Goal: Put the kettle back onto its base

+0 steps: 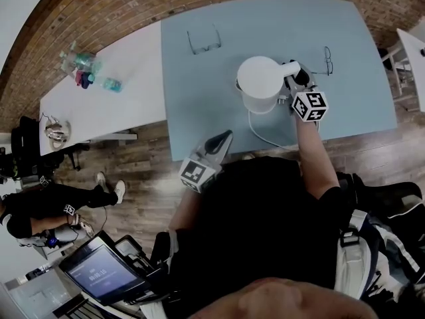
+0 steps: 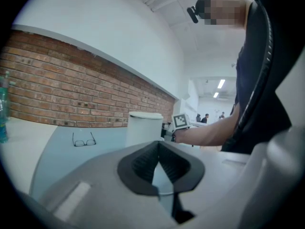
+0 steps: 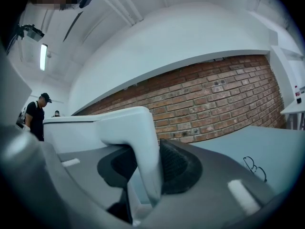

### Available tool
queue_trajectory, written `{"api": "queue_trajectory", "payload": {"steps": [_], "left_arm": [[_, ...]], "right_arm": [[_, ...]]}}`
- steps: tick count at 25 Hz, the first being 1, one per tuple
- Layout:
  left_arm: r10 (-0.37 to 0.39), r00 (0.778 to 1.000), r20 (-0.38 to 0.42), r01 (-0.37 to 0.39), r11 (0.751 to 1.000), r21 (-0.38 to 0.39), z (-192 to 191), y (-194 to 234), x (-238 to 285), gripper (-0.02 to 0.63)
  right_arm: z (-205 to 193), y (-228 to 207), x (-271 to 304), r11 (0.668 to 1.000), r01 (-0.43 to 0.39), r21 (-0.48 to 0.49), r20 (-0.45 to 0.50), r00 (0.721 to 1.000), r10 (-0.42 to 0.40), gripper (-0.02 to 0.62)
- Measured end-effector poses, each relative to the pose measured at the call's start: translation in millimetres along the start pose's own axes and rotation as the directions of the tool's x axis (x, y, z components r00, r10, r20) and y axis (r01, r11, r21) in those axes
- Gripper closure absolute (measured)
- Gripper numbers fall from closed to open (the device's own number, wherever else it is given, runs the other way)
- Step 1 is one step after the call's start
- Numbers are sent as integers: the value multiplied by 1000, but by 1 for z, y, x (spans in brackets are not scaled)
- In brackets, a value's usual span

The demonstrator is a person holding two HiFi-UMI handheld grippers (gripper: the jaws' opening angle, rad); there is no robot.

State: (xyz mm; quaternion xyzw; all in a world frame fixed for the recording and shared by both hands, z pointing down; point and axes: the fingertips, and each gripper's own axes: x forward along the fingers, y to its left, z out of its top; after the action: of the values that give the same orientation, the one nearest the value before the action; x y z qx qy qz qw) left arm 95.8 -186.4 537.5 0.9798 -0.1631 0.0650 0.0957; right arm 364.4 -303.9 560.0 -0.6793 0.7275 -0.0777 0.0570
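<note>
While the white kettle [image 1: 259, 82] is held upright over the blue-grey table [image 1: 199, 78], its handle [image 3: 138, 142] is clamped between the jaws of the right gripper [image 1: 294, 80]. A white cord [image 1: 262, 133] is seen running out from beneath the kettle. The base is hidden under it, so seating cannot be judged. The left gripper [image 1: 219, 141] is seen closed and empty near the table's front edge.

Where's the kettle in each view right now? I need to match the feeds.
Head view: kettle, upper centre, over the blue table.
Left gripper view: centre, beyond the jaws.
Right gripper view: left and centre, handle between the jaws.
Shared landmark: brick wall.
</note>
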Motion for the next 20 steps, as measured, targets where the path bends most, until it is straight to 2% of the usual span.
{"api": "queue_trajectory", "payload": {"steps": [11, 20], "left_arm": [[6, 1000, -3, -6, 1000, -3, -1, 3, -1, 606], [7, 1000, -3, -7, 1000, -4, -4, 2, -3, 605]], "right_arm": [[-13, 1, 4, 1000, -4, -7, -18, 1000, 4, 472], [-16, -4, -11, 1000, 17, 21, 24, 1000, -18, 472]]}}
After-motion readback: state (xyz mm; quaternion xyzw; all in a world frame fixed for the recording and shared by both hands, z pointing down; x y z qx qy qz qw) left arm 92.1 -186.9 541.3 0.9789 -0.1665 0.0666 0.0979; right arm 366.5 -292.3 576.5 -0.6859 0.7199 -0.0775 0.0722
